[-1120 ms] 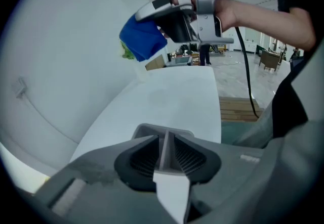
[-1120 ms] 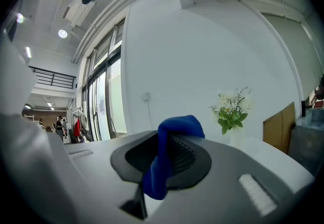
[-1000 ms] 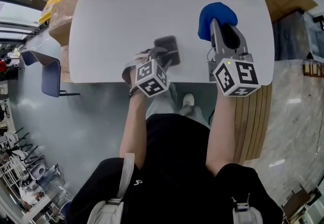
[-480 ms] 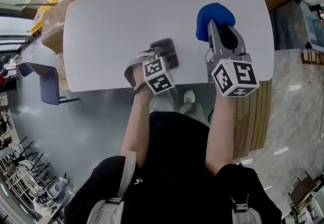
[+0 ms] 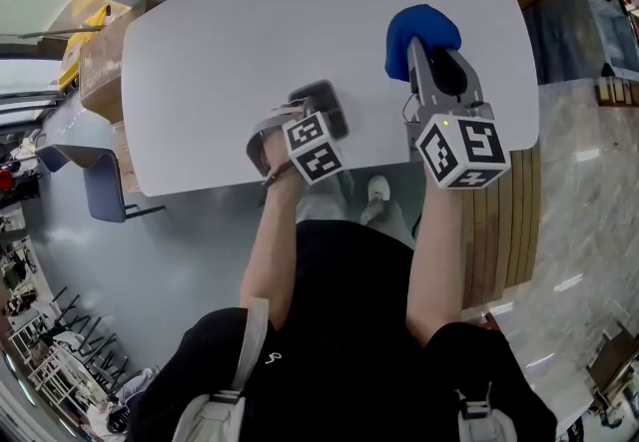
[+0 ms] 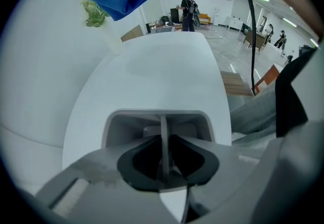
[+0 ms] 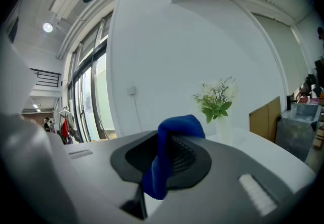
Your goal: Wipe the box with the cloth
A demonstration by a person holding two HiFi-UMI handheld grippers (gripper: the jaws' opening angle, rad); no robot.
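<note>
Both sets of fingers are clamped shut: your left gripper point(image 6: 163, 160) pinches the grey box's point(image 6: 121, 124) upright middle fin, your right gripper point(image 7: 163, 167) the blue cloth point(image 7: 177, 127), apart from the box. The box sits by the counter's point(image 5: 220, 51) near edge, with broad bare surface beyond.
</note>
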